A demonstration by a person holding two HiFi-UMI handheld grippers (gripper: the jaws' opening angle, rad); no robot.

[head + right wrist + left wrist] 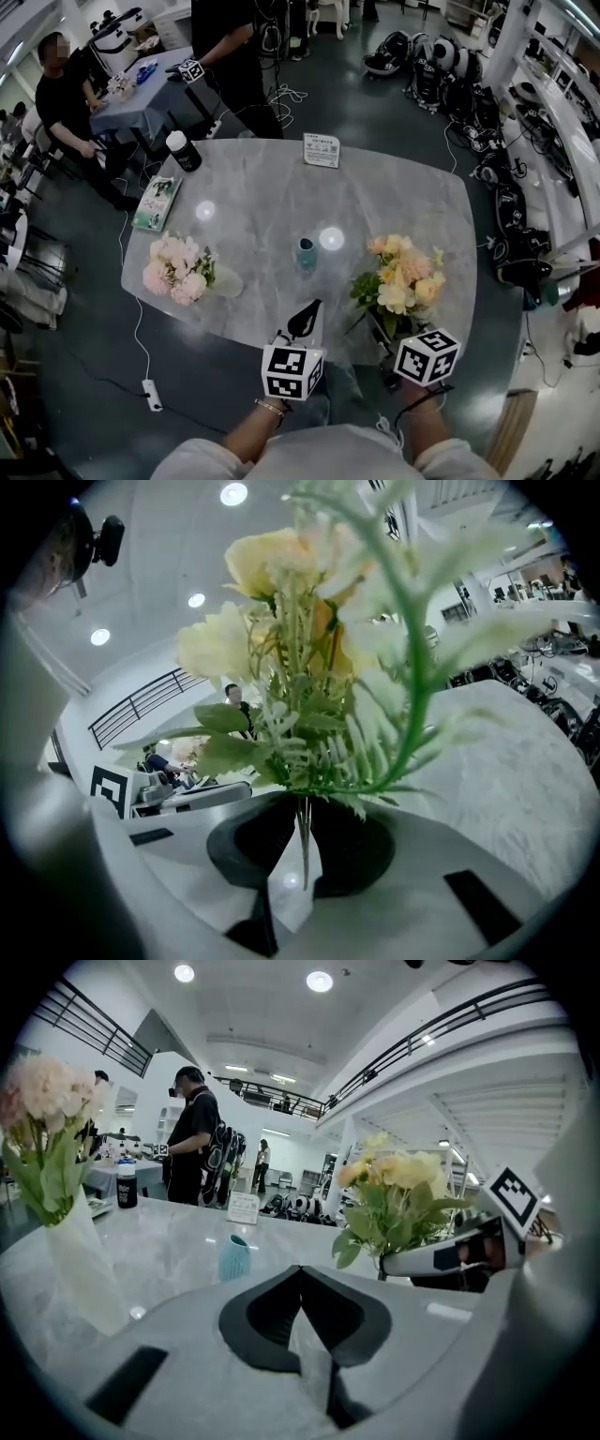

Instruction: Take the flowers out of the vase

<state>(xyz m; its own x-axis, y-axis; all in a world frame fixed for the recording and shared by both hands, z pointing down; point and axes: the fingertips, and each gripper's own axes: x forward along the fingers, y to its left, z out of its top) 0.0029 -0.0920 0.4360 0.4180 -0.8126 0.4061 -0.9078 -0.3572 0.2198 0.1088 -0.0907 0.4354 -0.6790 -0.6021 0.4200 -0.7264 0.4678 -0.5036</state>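
Note:
A bouquet of yellow and peach flowers (403, 277) hangs over the table's near right part. My right gripper (302, 829) is shut on its thin green stems (302, 850); its marker cube (427, 356) shows below the blooms. A small teal vase (307, 253) stands empty at mid-table, also visible in the left gripper view (234, 1258). My left gripper (307, 314) hovers at the near edge in front of that vase, jaws shut with nothing between them. Pink flowers (176, 267) stand in a pale vase (84, 1274) at the left.
On the grey marble table (262, 202) are a black bottle with a white cap (183, 150), a white sign card (321, 150) and a flat green packet (157, 202). A person (230, 56) stands beyond the far edge. A power strip (152, 394) lies on the floor.

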